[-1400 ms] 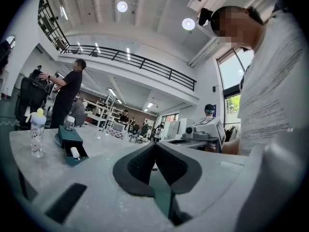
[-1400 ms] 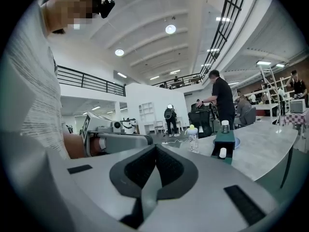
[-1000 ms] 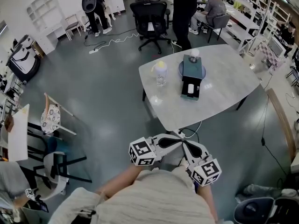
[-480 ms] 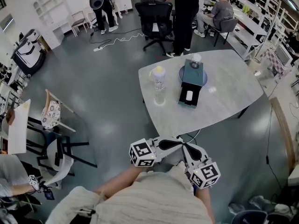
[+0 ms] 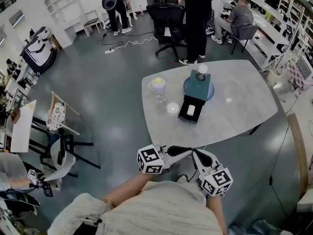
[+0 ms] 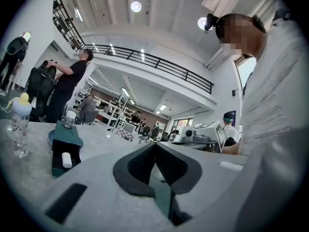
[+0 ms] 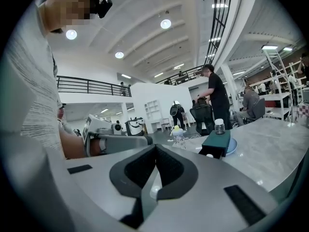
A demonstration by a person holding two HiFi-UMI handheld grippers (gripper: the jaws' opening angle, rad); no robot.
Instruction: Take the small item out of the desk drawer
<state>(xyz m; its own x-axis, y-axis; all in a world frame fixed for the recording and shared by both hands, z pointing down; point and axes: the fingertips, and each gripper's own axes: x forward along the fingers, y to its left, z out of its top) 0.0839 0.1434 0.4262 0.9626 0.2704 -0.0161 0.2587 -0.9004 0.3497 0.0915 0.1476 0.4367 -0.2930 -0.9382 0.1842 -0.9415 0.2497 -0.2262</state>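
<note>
Both grey hand-held tools, left gripper (image 5: pixel 185 151) and right gripper (image 5: pixel 197 155), are hovering pressed together, empty, well apart from the open dark-green desk drawer (image 5: pixel 183 113), which is seemingly holding a small white item (image 5: pixel 191 110).

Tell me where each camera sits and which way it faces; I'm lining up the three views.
Head view: on the person's head, facing steeply down at the grey oval table; shows their torso, left gripper and right gripper.
Left gripper view: rides the left gripper, faces the person's right along its shut jaws; torso at right.
Right gripper view: rides the right gripper, faces their left along its shut jaws; torso at left.
Shared: all three show the dark green drawer box on the table.
</note>
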